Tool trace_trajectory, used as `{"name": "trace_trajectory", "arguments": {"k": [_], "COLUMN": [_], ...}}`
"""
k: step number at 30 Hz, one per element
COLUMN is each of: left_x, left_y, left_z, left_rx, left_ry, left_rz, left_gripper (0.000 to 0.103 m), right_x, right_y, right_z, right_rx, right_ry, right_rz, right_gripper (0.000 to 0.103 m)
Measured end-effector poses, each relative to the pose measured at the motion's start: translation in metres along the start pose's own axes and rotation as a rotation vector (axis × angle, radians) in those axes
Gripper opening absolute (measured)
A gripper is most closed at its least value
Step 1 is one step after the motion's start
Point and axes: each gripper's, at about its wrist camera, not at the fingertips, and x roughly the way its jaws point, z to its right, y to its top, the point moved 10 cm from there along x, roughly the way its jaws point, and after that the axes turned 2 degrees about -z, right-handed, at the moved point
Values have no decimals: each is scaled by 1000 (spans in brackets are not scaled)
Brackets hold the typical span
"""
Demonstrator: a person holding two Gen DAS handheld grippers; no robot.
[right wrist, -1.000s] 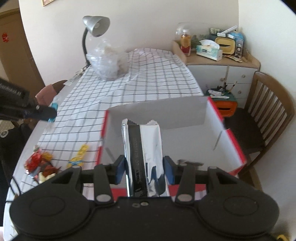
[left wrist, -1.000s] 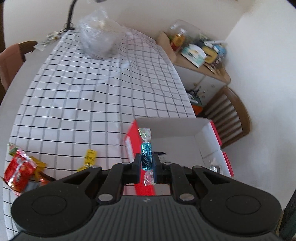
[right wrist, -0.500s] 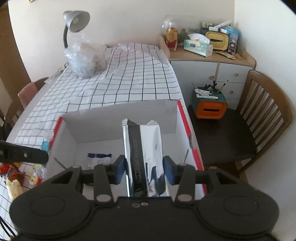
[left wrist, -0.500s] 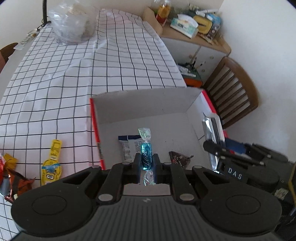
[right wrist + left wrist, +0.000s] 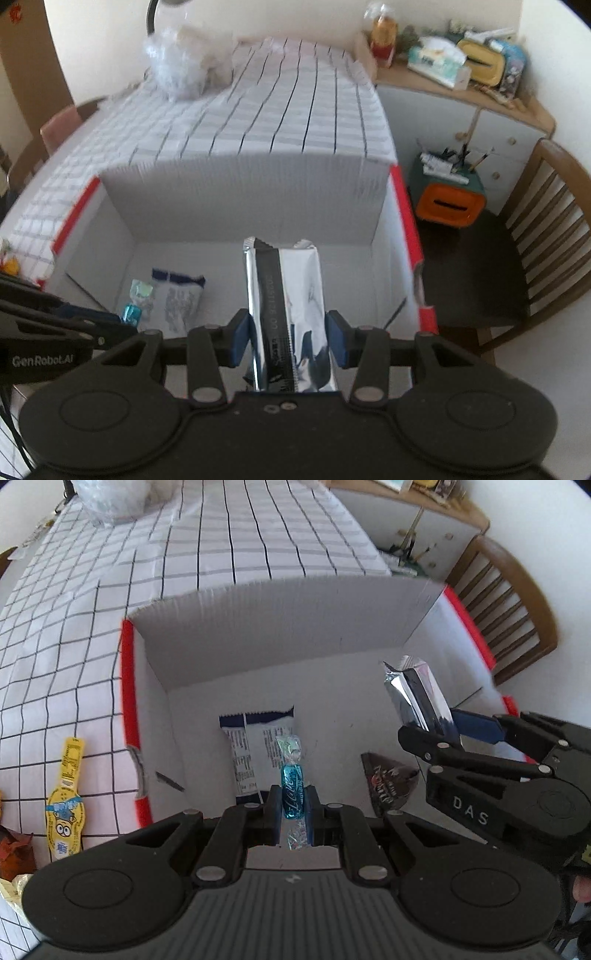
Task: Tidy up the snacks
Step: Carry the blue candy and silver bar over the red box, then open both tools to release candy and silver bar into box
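Observation:
A white cardboard box with red rims [image 5: 127, 686] [image 5: 402, 206] stands on the checked tablecloth. My left gripper [image 5: 293, 797] is shut on a blue wrapped candy [image 5: 292, 788] and holds it over the box's near side; the candy also shows in the right wrist view [image 5: 132, 313]. My right gripper [image 5: 290, 338] is shut on a silver snack packet [image 5: 291, 310], held above the box's right half; the packet also shows in the left wrist view [image 5: 417, 694]. Inside the box lie a white and navy packet [image 5: 251, 746] [image 5: 181, 299] and a dark triangular packet [image 5: 388, 782].
A yellow cartoon packet [image 5: 64, 797] and red and orange wrappers [image 5: 11, 853] lie on the cloth left of the box. A clear plastic bag [image 5: 181, 62] sits at the table's far end. A wooden chair [image 5: 535, 236] and a cluttered sideboard [image 5: 461, 81] stand to the right.
Both grippers have moved in over the box and lower, each keeping its snack. The box now fills both views, and the right gripper has come closer to the left.

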Motion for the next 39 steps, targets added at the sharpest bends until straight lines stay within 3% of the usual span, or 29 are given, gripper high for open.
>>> {"name": "trace_trajectory", "arguments": {"k": [10,17,25,32,39], "left_x": [25,29,6,-31,-73], "left_y": [-6,-10,-8,-4,-10], "left_z": [1,0,0,1,1], "left_rx": [-8,-22,-34,-46,-44], "left_ry": [35,41,14,-19,-40], "left_rz": [-70,-74,4,102,195], "left_gripper": [12,12,15,26,27], "right_x": [15,10,-19,-59,-97], "right_y": [-11,-13,-11,-6,-5], "right_z": [-4,-1,3,1,-6], "right_rx": [-31,-20,-8,-1,17], "right_ry": [29,44,62,86,106], "right_rz": [-60,-53,11,97,165], "right_gripper": [44,44,44,44,45]}}
